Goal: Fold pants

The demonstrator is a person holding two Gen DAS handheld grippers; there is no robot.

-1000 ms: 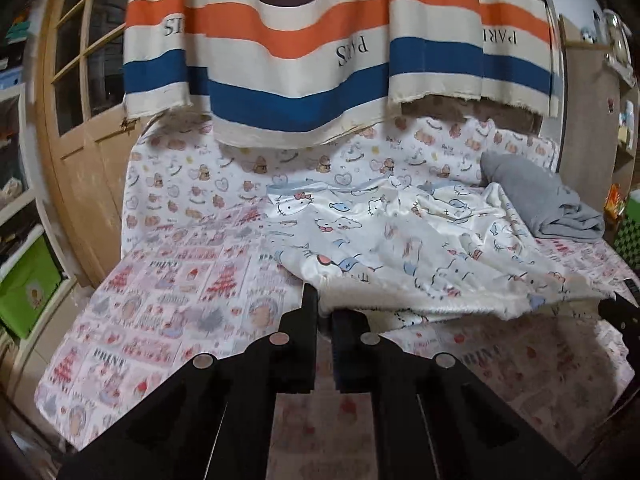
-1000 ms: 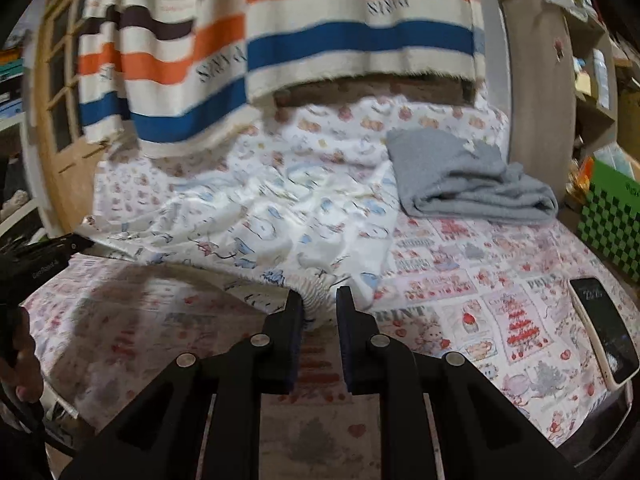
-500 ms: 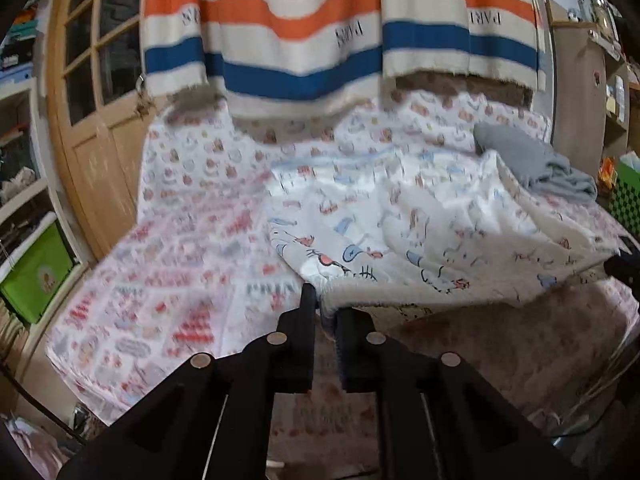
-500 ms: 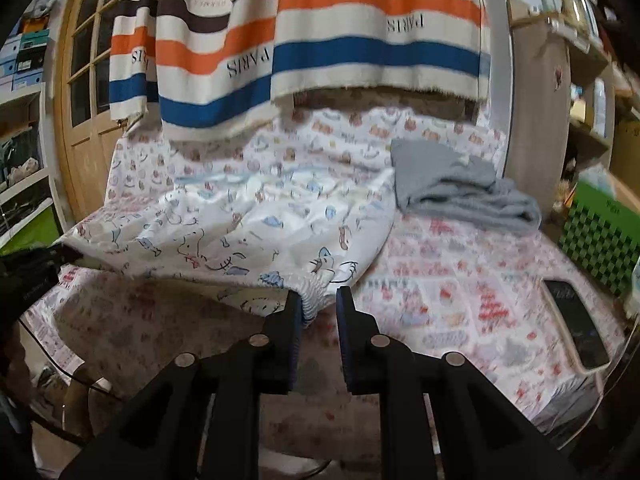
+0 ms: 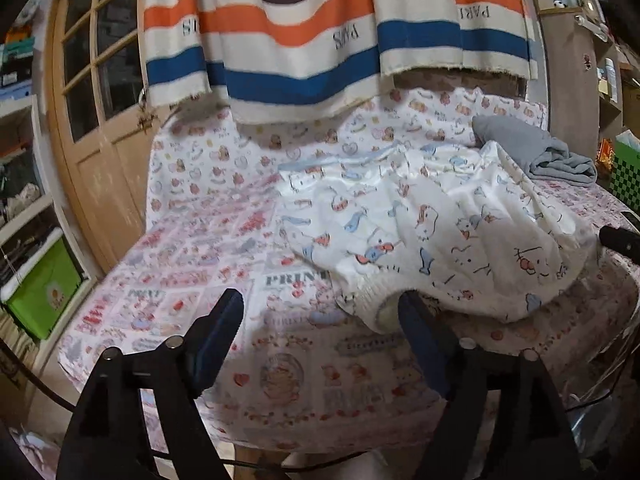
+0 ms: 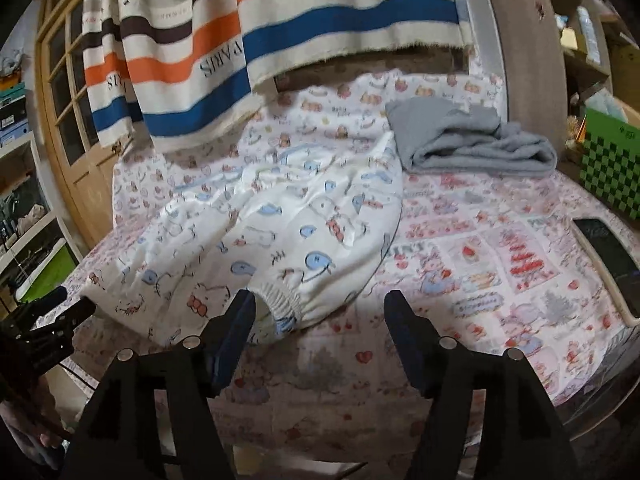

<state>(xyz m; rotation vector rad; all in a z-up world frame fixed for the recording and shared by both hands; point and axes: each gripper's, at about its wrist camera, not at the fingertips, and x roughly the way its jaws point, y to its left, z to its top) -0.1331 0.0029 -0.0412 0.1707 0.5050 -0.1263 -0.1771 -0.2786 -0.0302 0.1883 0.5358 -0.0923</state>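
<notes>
The white cartoon-print pants (image 5: pixel 440 240) lie spread on the printed bed cover, with elastic cuffs toward me; they also show in the right wrist view (image 6: pixel 272 232). My left gripper (image 5: pixel 320 320) is open and empty, with its right finger just beside one cuff (image 5: pixel 380 312). My right gripper (image 6: pixel 320 316) is open and empty, with its left finger beside the other cuff (image 6: pixel 280 304). The left gripper shows at the left edge of the right wrist view (image 6: pixel 44 320).
A folded grey cloth (image 6: pixel 472 140) lies at the back right of the bed. A phone (image 6: pixel 612 252) lies at the right edge. A striped blanket (image 5: pixel 320 40) hangs over the back. A wooden door (image 5: pixel 92 120) and a green bin (image 5: pixel 40 284) stand at left.
Both grippers have opened and let go of the pants cuffs. The pants have dropped flat on the bed.
</notes>
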